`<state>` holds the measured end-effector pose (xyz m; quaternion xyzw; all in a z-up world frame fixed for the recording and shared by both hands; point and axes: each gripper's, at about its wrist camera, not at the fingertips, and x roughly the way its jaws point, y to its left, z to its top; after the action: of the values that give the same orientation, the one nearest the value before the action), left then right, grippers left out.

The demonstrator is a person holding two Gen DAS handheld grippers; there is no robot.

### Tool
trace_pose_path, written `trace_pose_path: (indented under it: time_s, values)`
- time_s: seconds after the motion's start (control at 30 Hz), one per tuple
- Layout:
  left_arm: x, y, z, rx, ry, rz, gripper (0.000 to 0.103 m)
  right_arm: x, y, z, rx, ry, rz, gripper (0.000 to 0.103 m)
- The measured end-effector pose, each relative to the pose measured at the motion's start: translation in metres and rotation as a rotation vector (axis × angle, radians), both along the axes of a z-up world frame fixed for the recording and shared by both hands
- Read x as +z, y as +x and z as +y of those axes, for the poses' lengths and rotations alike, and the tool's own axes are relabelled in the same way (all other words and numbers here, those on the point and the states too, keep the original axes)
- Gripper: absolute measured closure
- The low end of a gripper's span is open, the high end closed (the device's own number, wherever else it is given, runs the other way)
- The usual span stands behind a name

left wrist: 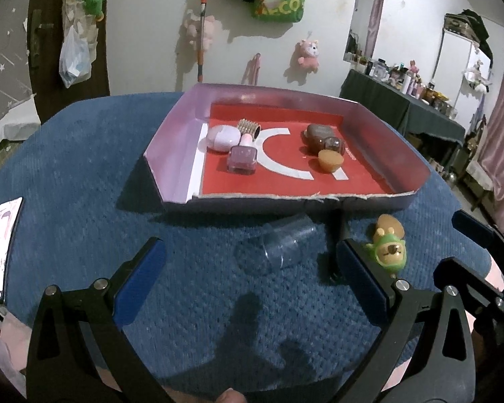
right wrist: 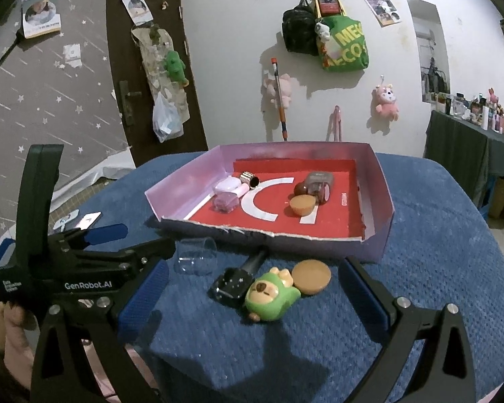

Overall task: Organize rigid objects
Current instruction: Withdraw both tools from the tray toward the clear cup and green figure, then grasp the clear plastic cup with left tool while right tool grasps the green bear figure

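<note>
**Both grippers spread, nothing held**

Left gripper (left wrist: 250,262): jaws wide apart over blue cloth (left wrist: 84,174), empty. Right gripper (right wrist: 252,285): likewise spread, empty. Between right jaws: green toy figure (right wrist: 272,297), touching tan round lid (right wrist: 311,276) and black handled piece (right wrist: 233,283). Clear cup (right wrist: 195,258) on its side, just before cardboard tray (right wrist: 376,201). Inside tray: purple bottle (left wrist: 242,158), brown bottle (left wrist: 321,136).

light: dim indoor, cool cast | source: overhead, slightly behind cameras | shadows: soft, dark patch on blue counter (left wrist: 84,174) before tray (left wrist: 171,141) | glare: faint on clear cup (left wrist: 285,245) | distortion: strong fisheye, black vignette corners | focus: mild softness throughout
</note>
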<state>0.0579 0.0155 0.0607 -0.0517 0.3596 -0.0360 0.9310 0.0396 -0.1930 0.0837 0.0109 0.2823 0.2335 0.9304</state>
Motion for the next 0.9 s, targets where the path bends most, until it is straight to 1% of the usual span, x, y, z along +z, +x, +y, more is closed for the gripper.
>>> trace_pose_path:
  time_s: [0.33, 0.6, 0.73, 0.9]
  values:
    - [-0.020, -0.006, -0.004, -0.012, -0.013, 0.050, 0.000, -0.022, -0.001, -0.002, -0.004, 0.000, 0.082, 0.000]
    - [-0.037, -0.006, -0.005, -0.015, -0.017, 0.093, 0.000, -0.041, -0.001, -0.003, -0.018, -0.021, 0.132, 0.000]
    - [-0.040, -0.004, -0.004, -0.011, -0.020, 0.098, 0.000, -0.047, 0.003, -0.004, -0.025, -0.019, 0.158, 0.000]
    - [-0.042, 0.001, -0.006, -0.008, -0.012, 0.095, 0.000, -0.054, 0.009, -0.007, -0.030, 0.012, 0.202, 0.011]
